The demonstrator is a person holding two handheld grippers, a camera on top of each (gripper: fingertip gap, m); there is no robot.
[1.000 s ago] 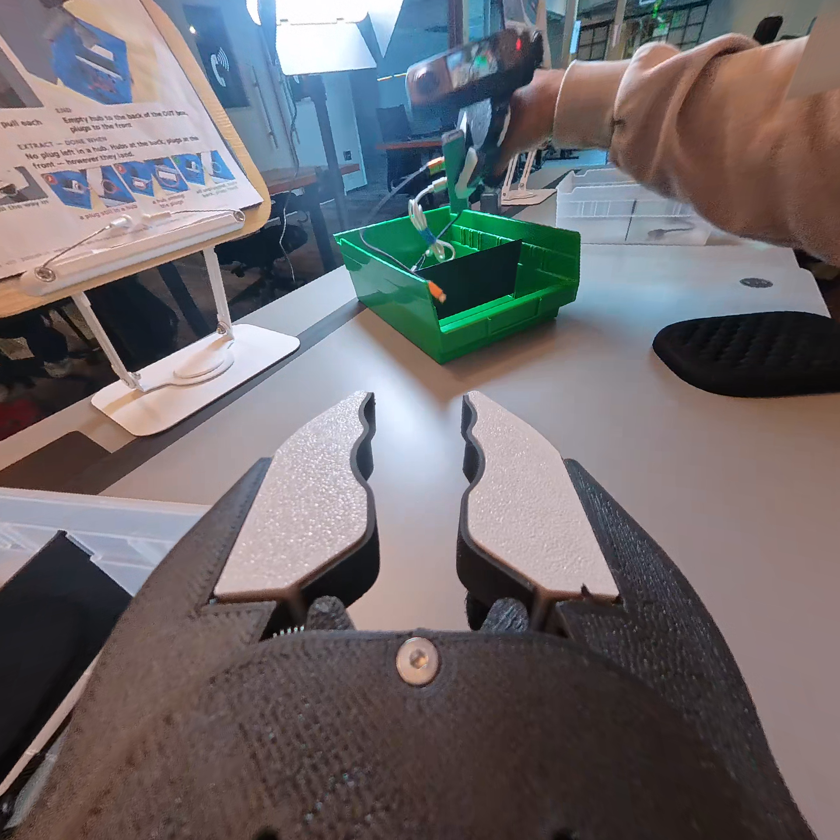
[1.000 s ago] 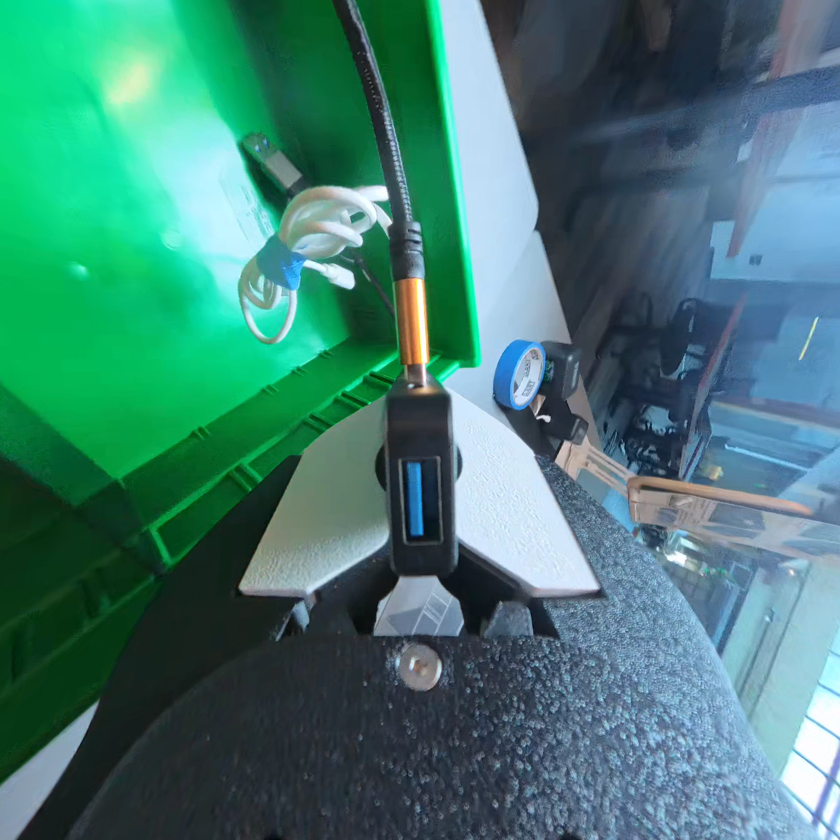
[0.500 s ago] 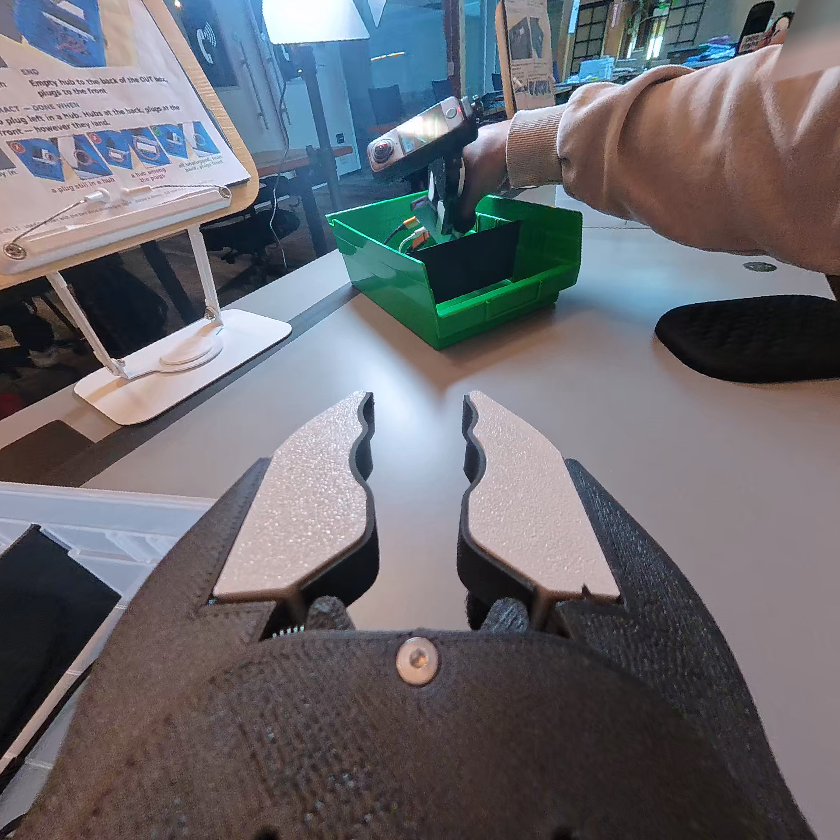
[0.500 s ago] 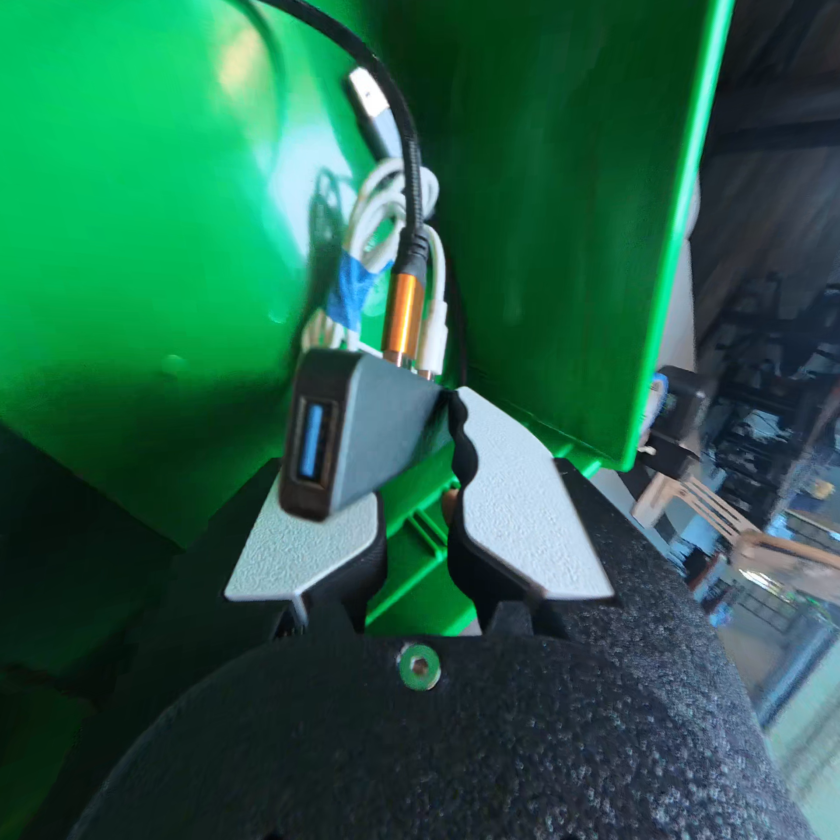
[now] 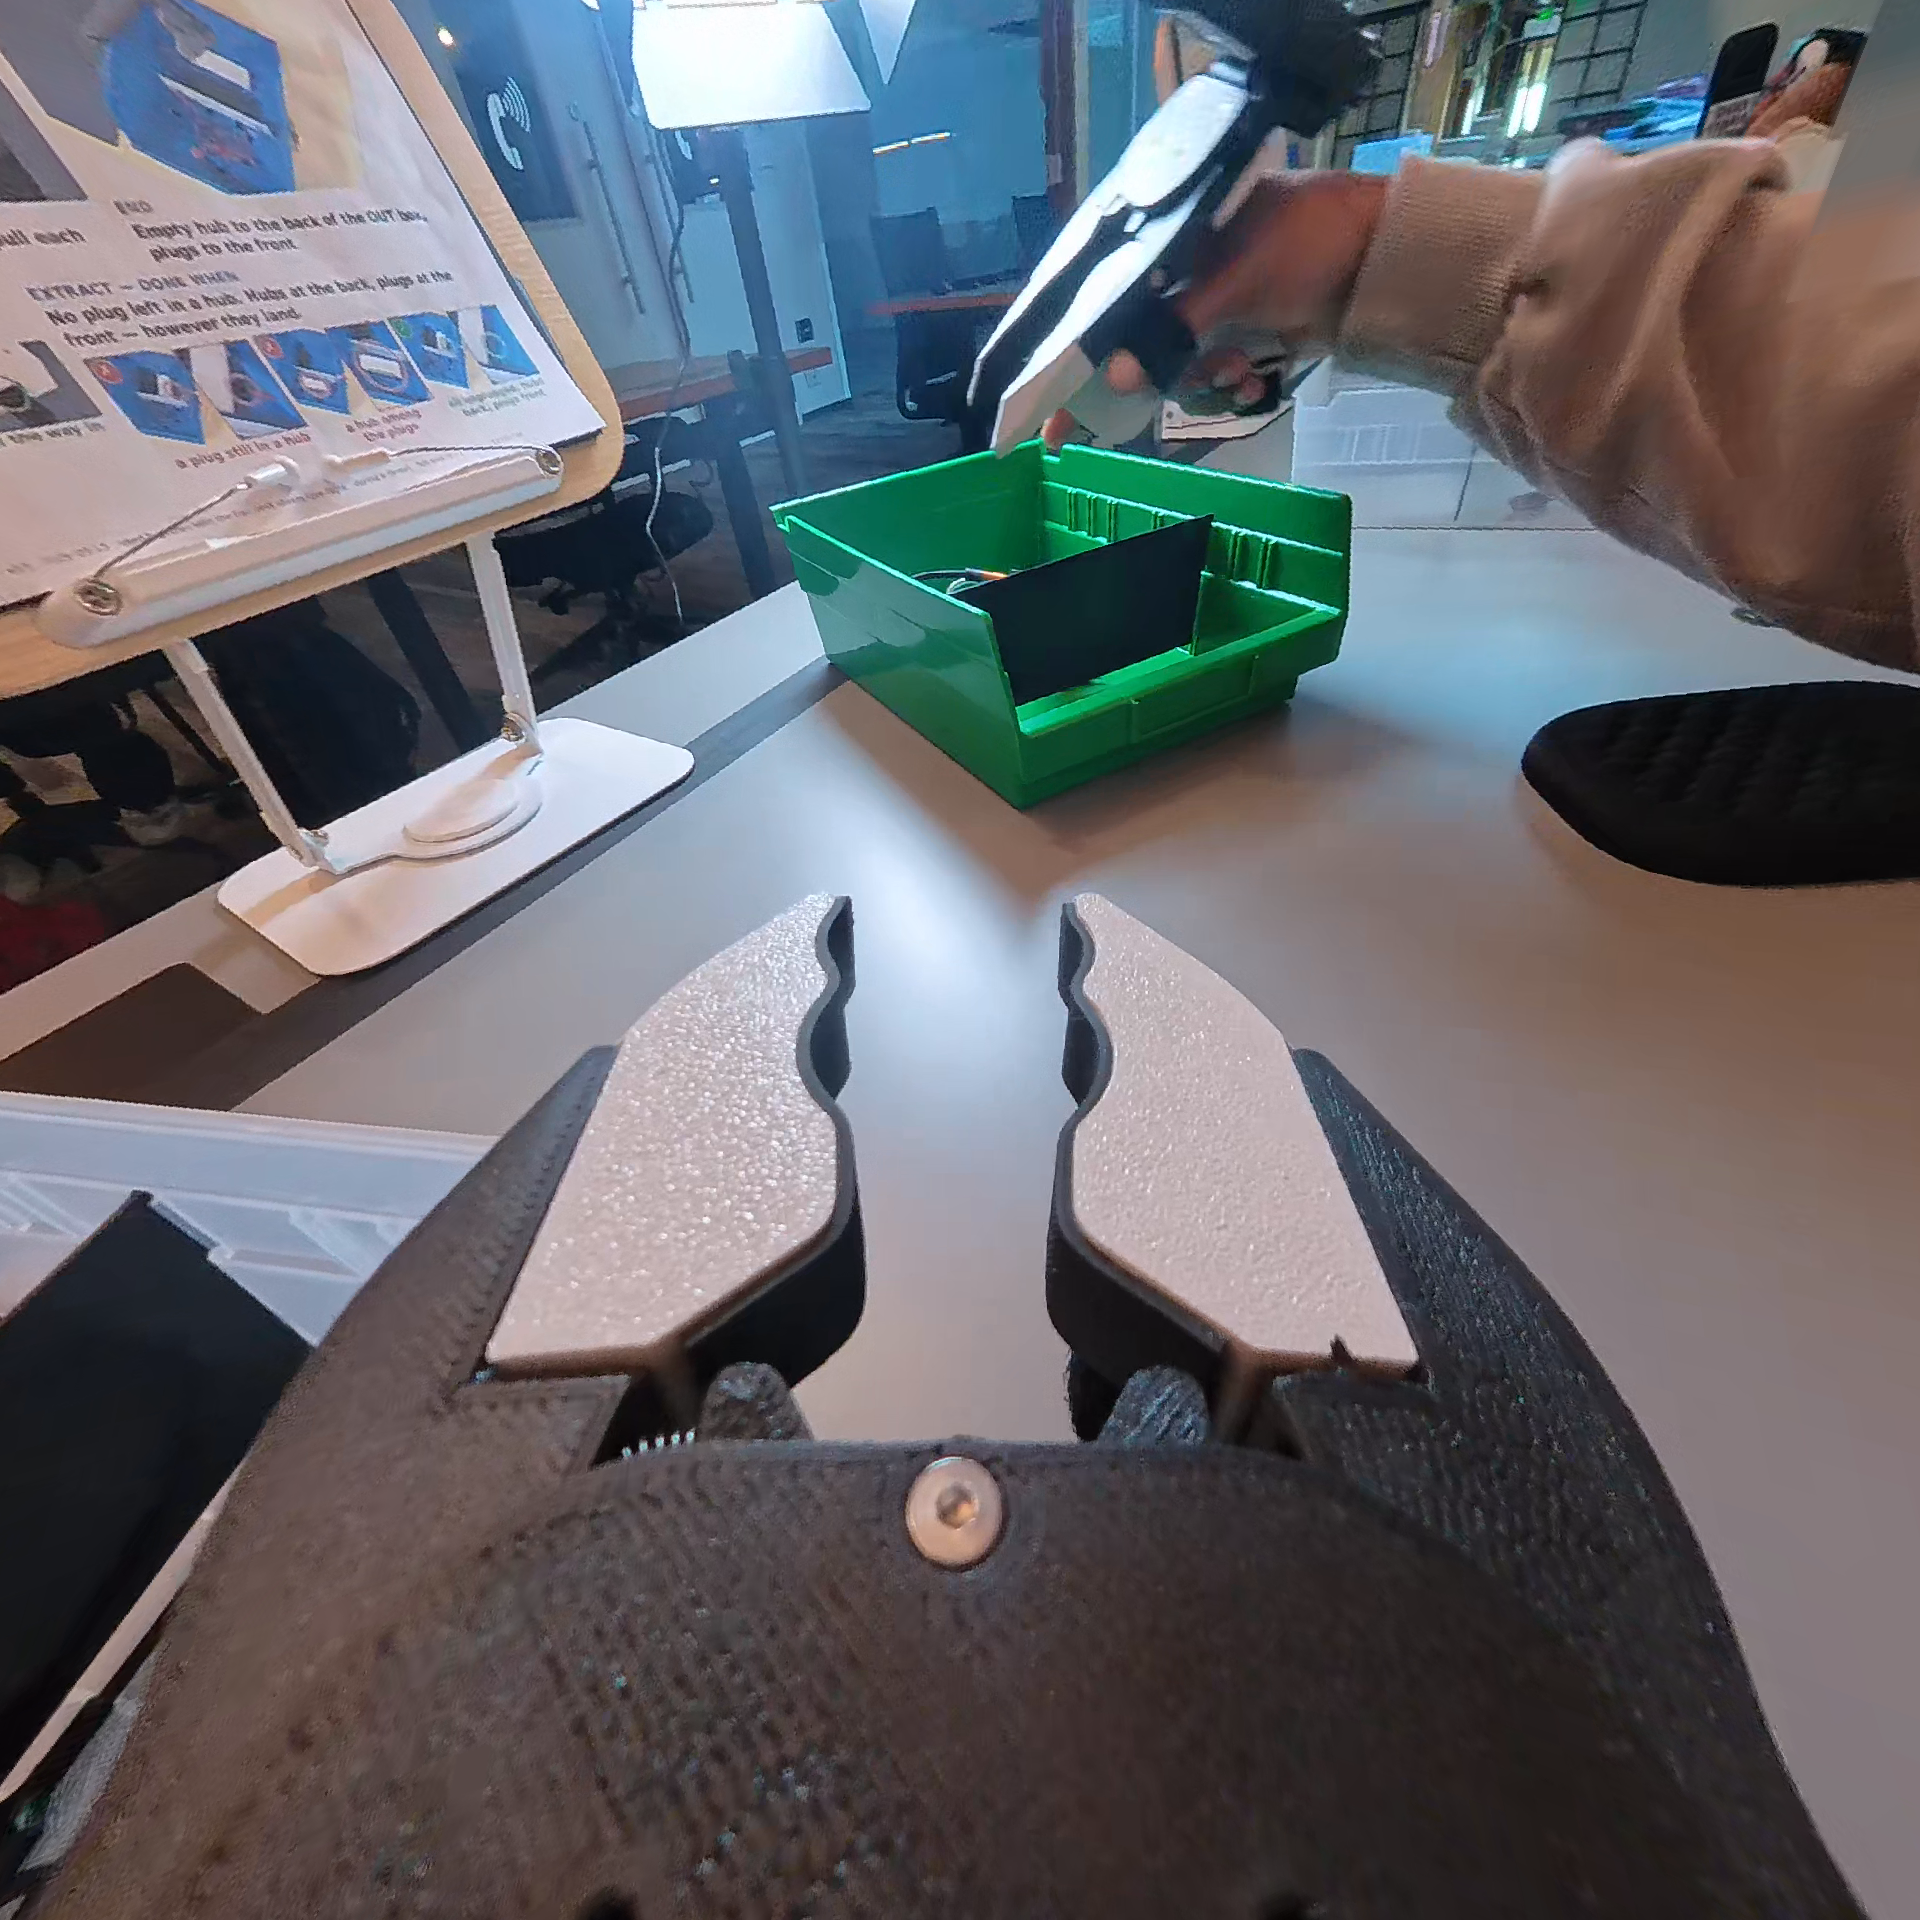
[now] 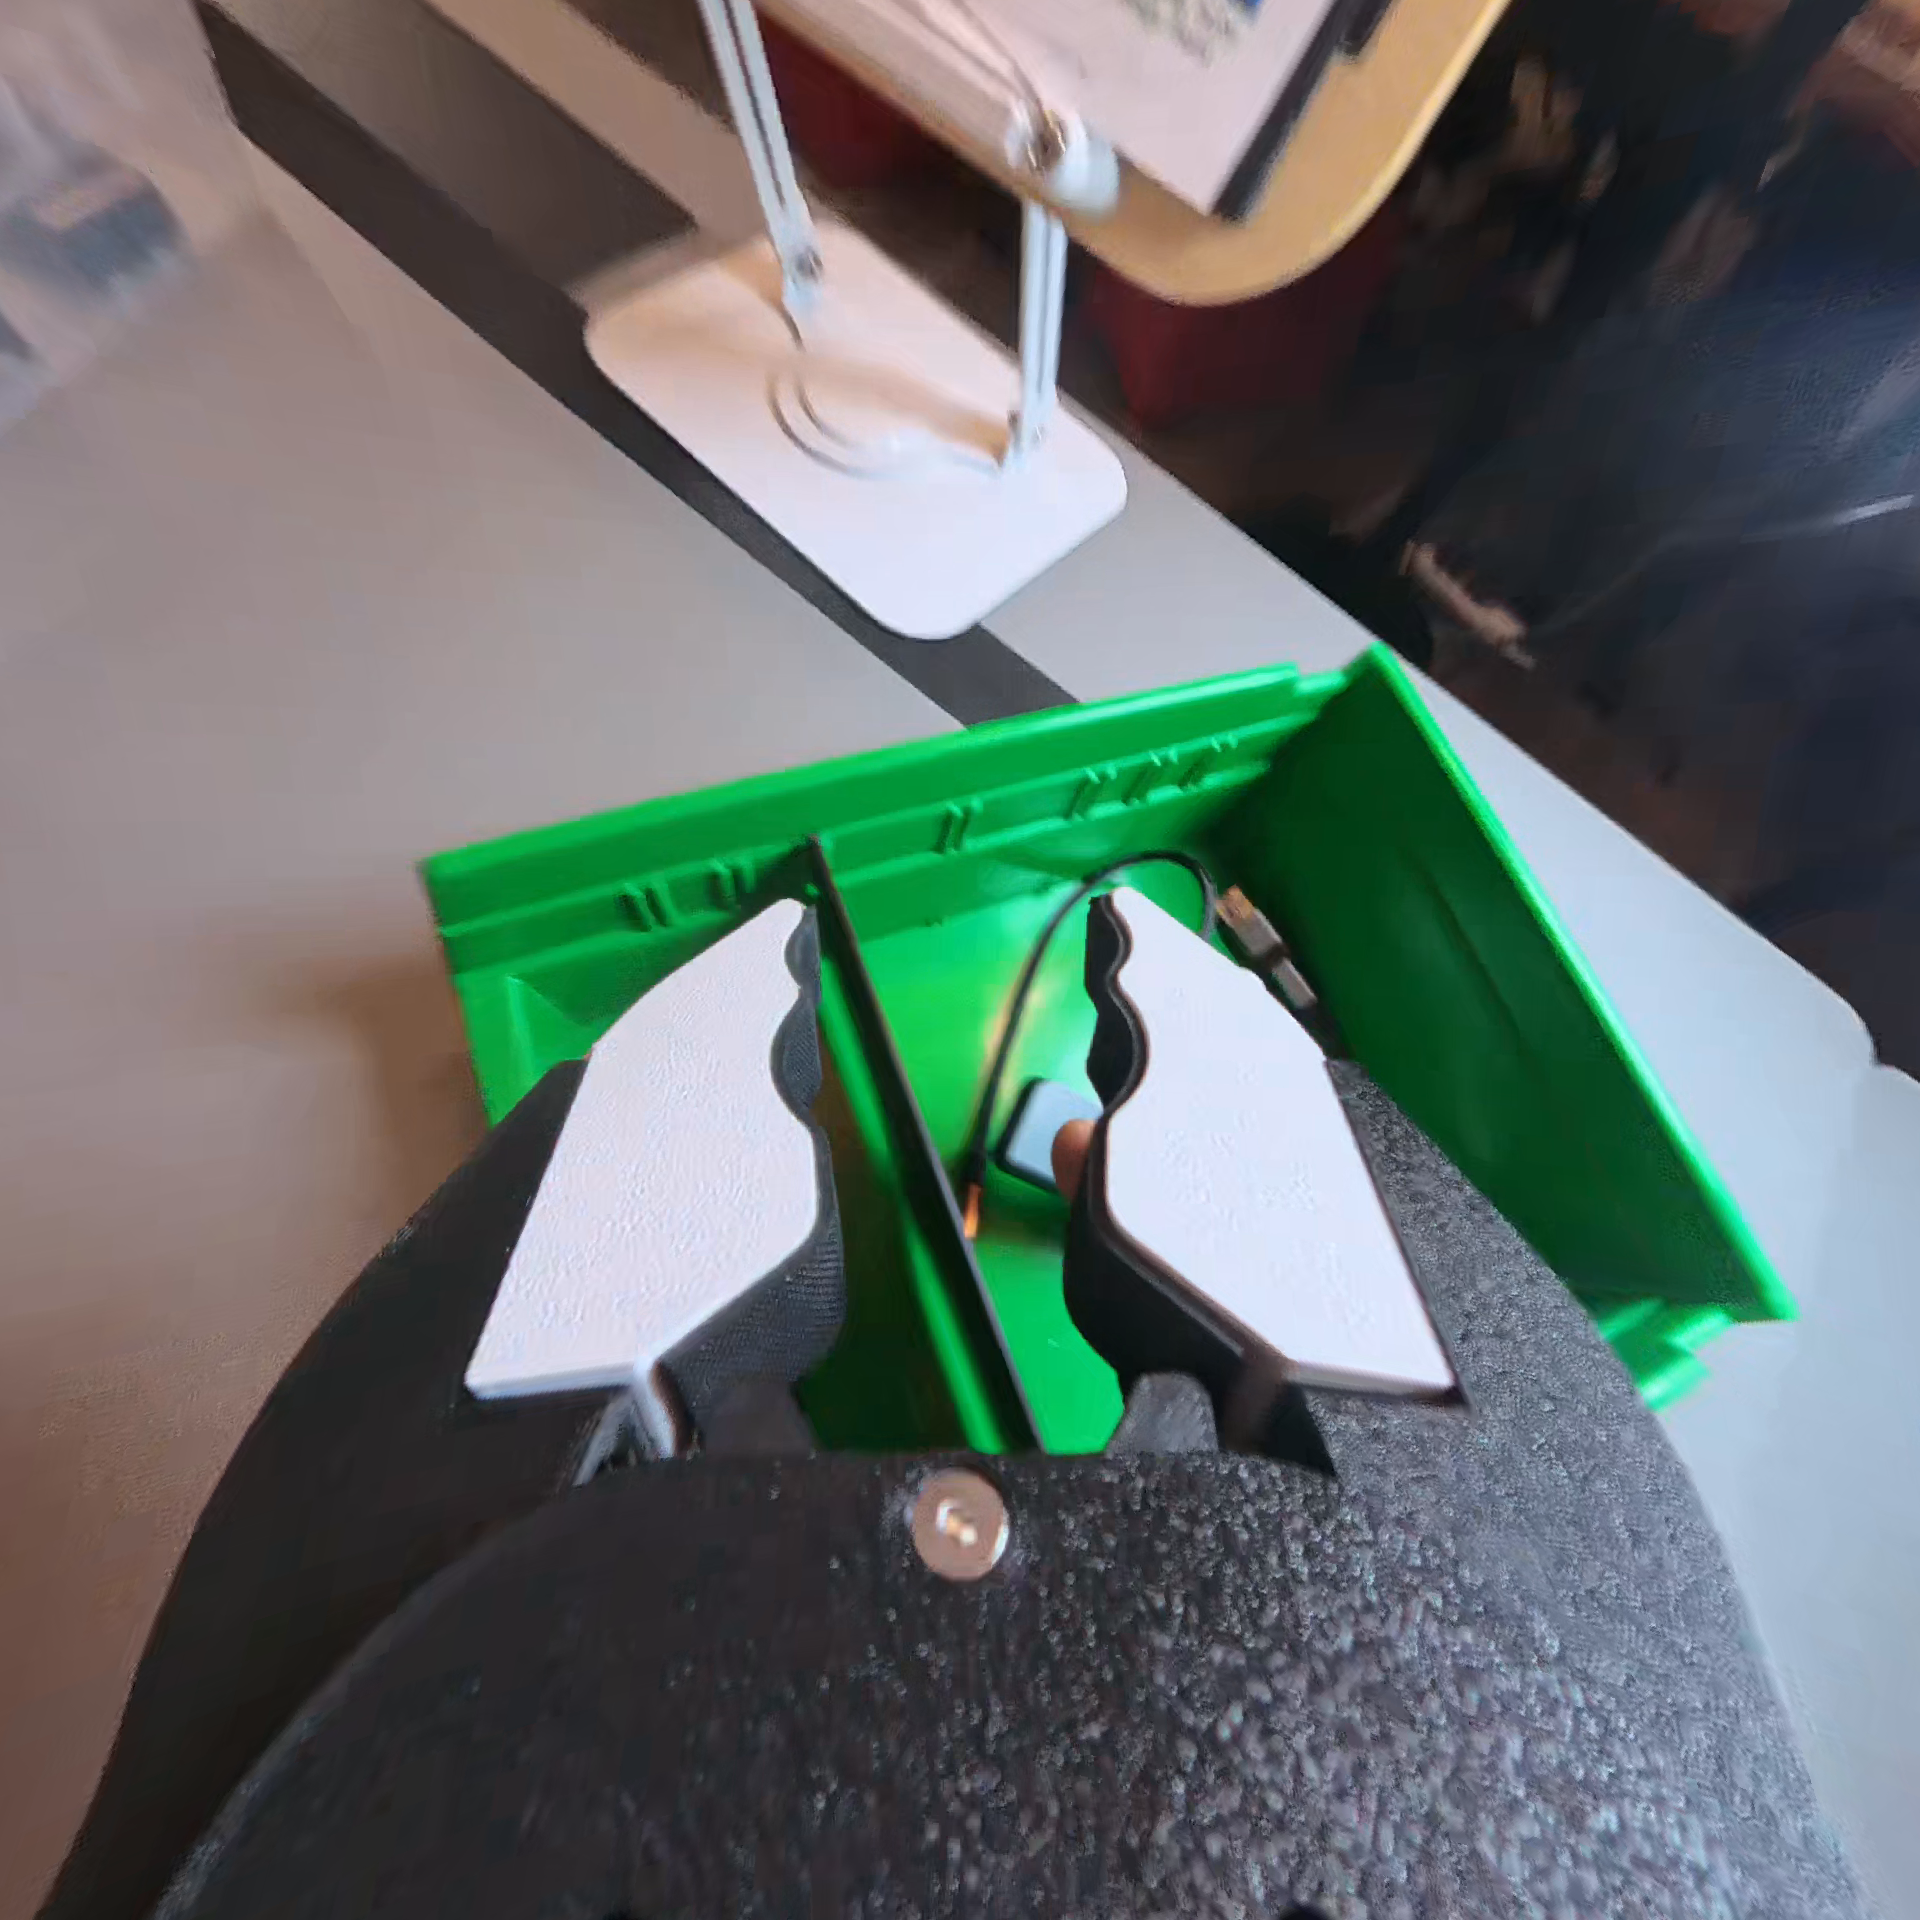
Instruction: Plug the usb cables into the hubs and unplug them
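Note:
My right gripper [image 6: 951, 914] is open and empty, held above the green bin [image 6: 1475, 997] and looking down into it. A small grey hub [image 6: 1034, 1138] lies on the bin floor to the right of the black divider [image 6: 904, 1091]. A thin black cable [image 6: 1039, 966] with an orange plug end [image 6: 971, 1205] lies by it, and a silver USB plug [image 6: 1252, 935] rests near the bin wall. My left gripper [image 5: 956, 935] is open and empty, low over the grey table, well short of the green bin [image 5: 914, 644]. In the left wrist view the right gripper [image 5: 1039, 405] hovers over the bin's far rim.
A white document stand [image 5: 447, 831] with an instruction sheet stands on the left of the table. A black pad [image 5: 1745, 779] lies at the right. A white tray [image 5: 208, 1174] sits beside my left gripper. A clear bin [image 5: 1371, 457] stands behind the green one. Tip to tip, the grippers are about 35 cm apart.
My right gripper has let go of the hub with its cable, which now lies in the green bin. It has opened and risen out of the bin. My left gripper has stayed open.

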